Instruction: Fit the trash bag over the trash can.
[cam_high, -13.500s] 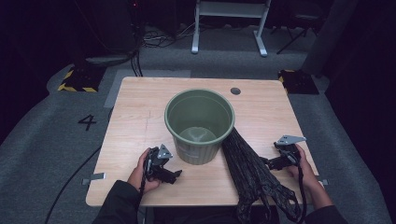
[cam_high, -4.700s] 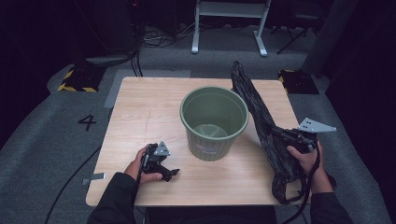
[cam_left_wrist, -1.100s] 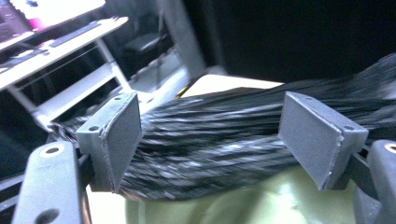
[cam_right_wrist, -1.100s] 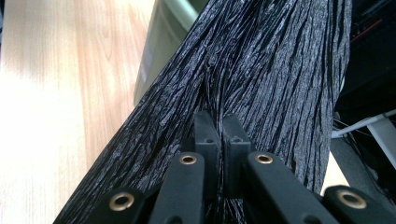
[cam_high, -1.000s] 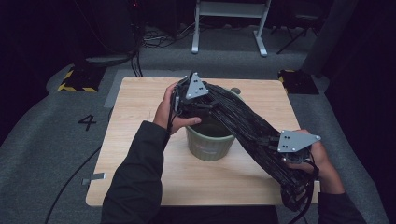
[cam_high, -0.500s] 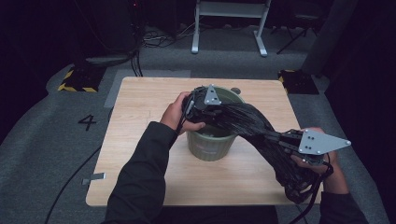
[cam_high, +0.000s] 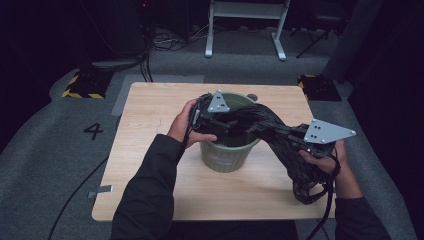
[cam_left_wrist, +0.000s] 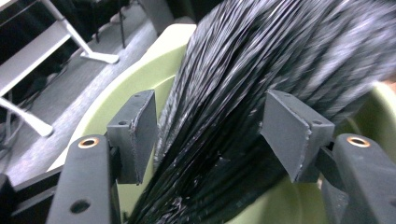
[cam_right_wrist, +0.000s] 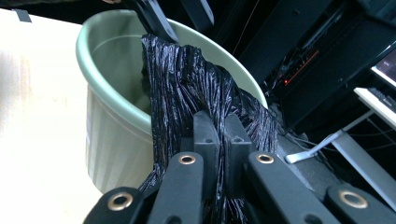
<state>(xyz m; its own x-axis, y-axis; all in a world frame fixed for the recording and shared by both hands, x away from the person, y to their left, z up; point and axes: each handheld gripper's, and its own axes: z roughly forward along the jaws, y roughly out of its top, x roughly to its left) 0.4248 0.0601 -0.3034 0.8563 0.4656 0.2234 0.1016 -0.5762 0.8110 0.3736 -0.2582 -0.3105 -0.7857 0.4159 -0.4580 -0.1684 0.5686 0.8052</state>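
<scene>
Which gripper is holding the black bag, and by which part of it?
The right gripper is shut on the black bag partway along its bunched length. The left gripper stands open around the bag's other end over the green bin.

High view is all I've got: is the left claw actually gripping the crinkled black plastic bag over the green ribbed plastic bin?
Observer: No. The left claw stands open. Its jaws have just been opening, and the crinkled black plastic bag runs between the pads unpinched.
Operator: And the right claw?
Observer: The right claw is shut on the bag, pads pinching a fold.
Operator: Is the bag in the bin yet?
Observer: Partly. It rises out of the green ribbed plastic bin and drapes over the rim.
</scene>
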